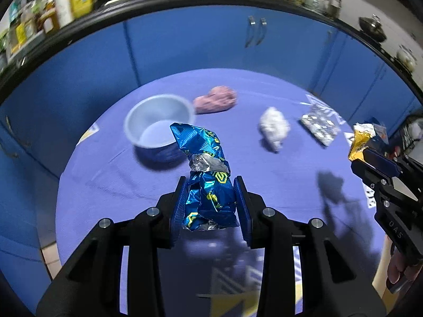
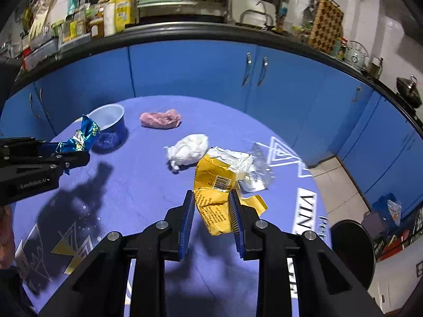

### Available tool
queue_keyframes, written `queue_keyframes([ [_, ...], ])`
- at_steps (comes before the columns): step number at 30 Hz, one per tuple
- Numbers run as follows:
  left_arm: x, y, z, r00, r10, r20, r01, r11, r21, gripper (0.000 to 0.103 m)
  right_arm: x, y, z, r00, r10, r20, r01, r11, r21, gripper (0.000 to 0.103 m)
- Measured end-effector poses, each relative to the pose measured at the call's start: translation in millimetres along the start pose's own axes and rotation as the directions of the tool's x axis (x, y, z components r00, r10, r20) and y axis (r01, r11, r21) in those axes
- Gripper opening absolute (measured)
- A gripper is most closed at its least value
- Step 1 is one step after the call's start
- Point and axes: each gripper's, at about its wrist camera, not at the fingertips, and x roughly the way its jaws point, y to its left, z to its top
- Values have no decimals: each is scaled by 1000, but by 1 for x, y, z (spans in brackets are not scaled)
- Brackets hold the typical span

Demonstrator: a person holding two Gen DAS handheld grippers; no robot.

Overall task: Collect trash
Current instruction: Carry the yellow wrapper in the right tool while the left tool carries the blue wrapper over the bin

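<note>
My left gripper (image 1: 210, 185) is shut on a crumpled shiny blue wrapper (image 1: 205, 158), lifted above the purple table (image 1: 105, 185); the wrapper (image 2: 79, 137) and that gripper (image 2: 66, 155) also show at the left of the right wrist view. My right gripper (image 2: 211, 198) is shut on a yellow wrapper (image 2: 214, 185) with a barcode and white torn top, held off the table; it shows at the right edge of the left wrist view as the yellow wrapper (image 1: 361, 140). On the table lie a white crumpled paper ball (image 2: 189, 149), a pink crumpled wad (image 2: 161, 119) and a clear plastic pack (image 2: 257, 169).
A pale blue bowl (image 1: 158, 124) stands at the table's far left. Blue cabinets (image 2: 198, 68) run behind the table under a cluttered dark counter (image 2: 185, 30). A round black stool (image 2: 354, 248) stands on the floor at the right.
</note>
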Motion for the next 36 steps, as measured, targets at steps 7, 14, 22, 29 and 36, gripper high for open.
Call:
queue_keyframes([
  [7, -9, -47, 13, 999, -29, 22, 27, 997, 78, 37, -27, -29, -12, 999, -36, 30, 35, 999, 38, 26],
  [14, -19, -95, 21, 997, -58, 44, 49, 985, 167, 37, -54, -65, -23, 995, -81, 57, 75, 992, 98, 26],
  [22, -28, -150, 28, 994, -91, 64, 72, 962, 262, 37, -78, -103, -39, 988, -137, 74, 124, 979, 160, 26],
  [29, -32, -193, 34, 990, -120, 74, 90, 943, 322, 37, -96, -135, -53, 978, -192, 79, 172, 962, 213, 26],
  [36, -36, -231, 43, 984, -152, 91, 108, 921, 375, 37, -110, -164, -63, 967, -243, 82, 215, 941, 260, 26],
])
